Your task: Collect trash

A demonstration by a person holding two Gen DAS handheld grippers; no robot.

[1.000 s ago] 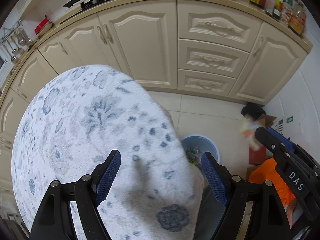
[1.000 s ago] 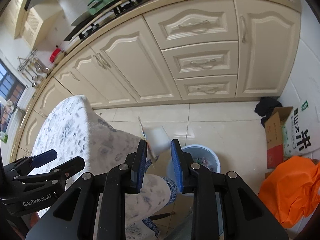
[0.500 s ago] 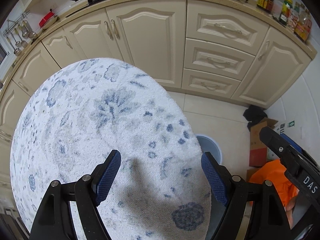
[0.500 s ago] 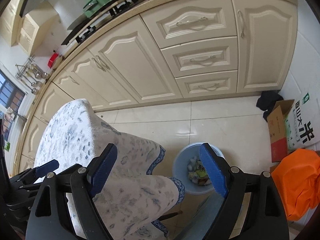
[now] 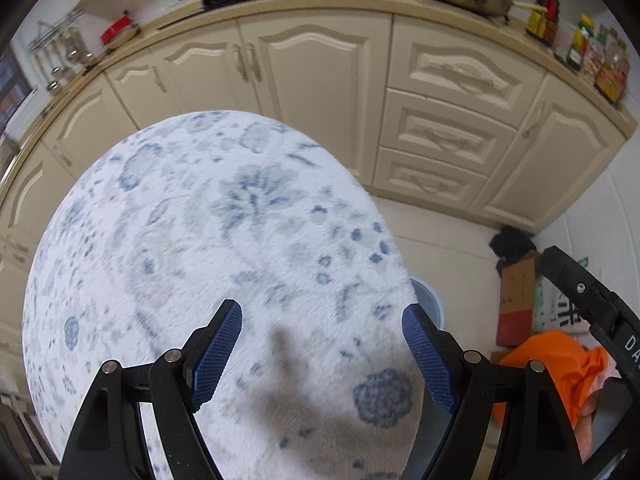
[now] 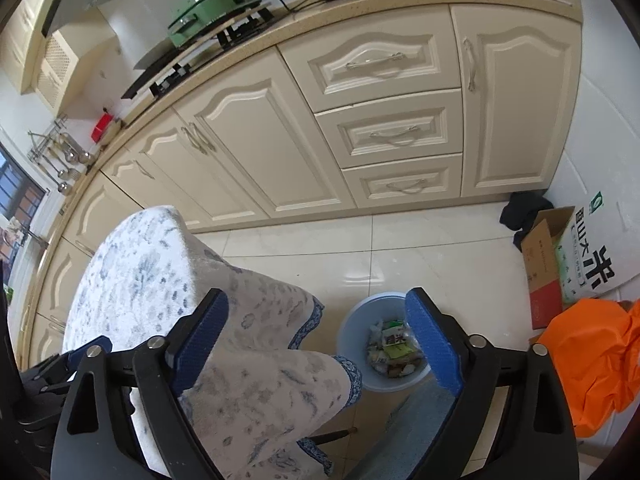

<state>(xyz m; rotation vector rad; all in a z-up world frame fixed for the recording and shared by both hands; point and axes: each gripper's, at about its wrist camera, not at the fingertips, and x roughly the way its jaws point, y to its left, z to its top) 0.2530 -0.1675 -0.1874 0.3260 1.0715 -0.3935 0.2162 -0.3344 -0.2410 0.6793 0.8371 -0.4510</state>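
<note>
Trash [image 6: 394, 346] now lies in the blue bin [image 6: 352, 328] on the floor beside the cloth-covered surface [image 6: 132, 280]. Right gripper [image 6: 316, 332], which pinched a white wrapper a second ago, hangs above with fingers wide and empty. Left gripper [image 5: 322, 344] stays wide open over the surface.

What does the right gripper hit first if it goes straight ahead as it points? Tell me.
Probably the floor tiles just beyond the tablecloth edge, left of the blue bin. The open right gripper holds nothing; depth is uncertain.
</note>
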